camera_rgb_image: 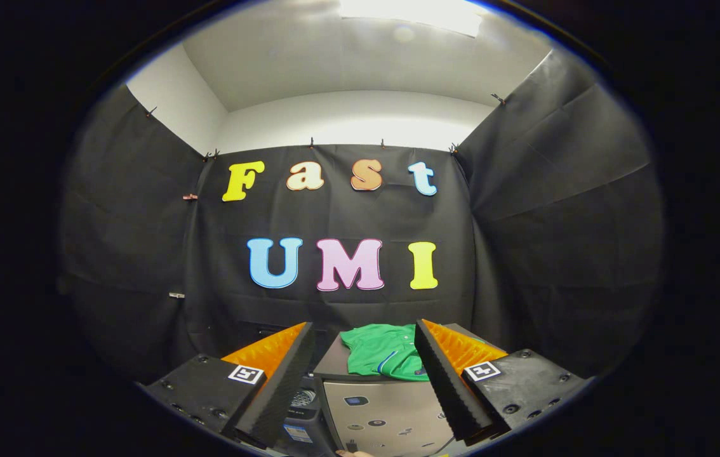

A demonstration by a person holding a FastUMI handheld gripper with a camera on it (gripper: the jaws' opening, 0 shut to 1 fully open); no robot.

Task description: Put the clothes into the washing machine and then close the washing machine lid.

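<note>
The tongs (365,355) sit low in the frame, their two fingers spread wide apart and grasping nothing. The left finger (280,387) slants up from the lower left and the right finger (446,381) from the lower right, each with a dark ribbed inner pad and an orange outer face. A small square black-and-white marker sits on the black body behind each finger.

Between the fingers, at the lower centre of the frame, lies the green clothing (384,354), a crumpled garment with a thin blue-and-white stripe. It rests on the far part of the washing machine (385,412), whose grey top runs toward the bottom of the frame between the fingertips. The garment's right edge passes behind the right finger; whether the two touch cannot be told. The left finger stands well apart from it.

The grey top nearer the bottom of the frame carries a small dark panel and several little round marks. Whether the lid is open or closed cannot be told from this angle. Just left of the machine, beside the left finger, a dark object with a grille-like round patch and a blue label (300,412) is partly seen. At the very bottom centre a sliver of a hand (352,453) shows.
</note>
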